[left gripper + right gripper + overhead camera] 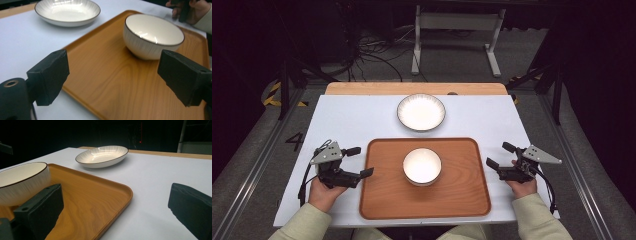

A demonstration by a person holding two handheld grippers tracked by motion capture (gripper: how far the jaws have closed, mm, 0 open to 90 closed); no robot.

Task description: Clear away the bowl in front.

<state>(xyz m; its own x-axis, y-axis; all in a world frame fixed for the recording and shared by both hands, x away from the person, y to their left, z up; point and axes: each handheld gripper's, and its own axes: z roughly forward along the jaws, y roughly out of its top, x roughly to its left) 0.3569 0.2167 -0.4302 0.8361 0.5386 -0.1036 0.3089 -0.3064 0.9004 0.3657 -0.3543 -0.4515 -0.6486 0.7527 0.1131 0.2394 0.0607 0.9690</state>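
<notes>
Both my left claw (pixel 359 161) and right claw (pixel 498 155) stand released flanking the tray (pixel 382 200); uneven gripping could tilt it and slide the bowl (pixel 422 166) off.

Left gripper (pixel 360 161) sitting in left hand (pixel 323 192), jaws gaping wide, nothing between them, pointing inward toward right gripper (pixel 501 156). Right hand (pixel 523 186) gripping right gripper from behind, jaws also standing apart, empty, pointing inward. Both forearms, in pale sleeves, angling in behind grippers.
</notes>
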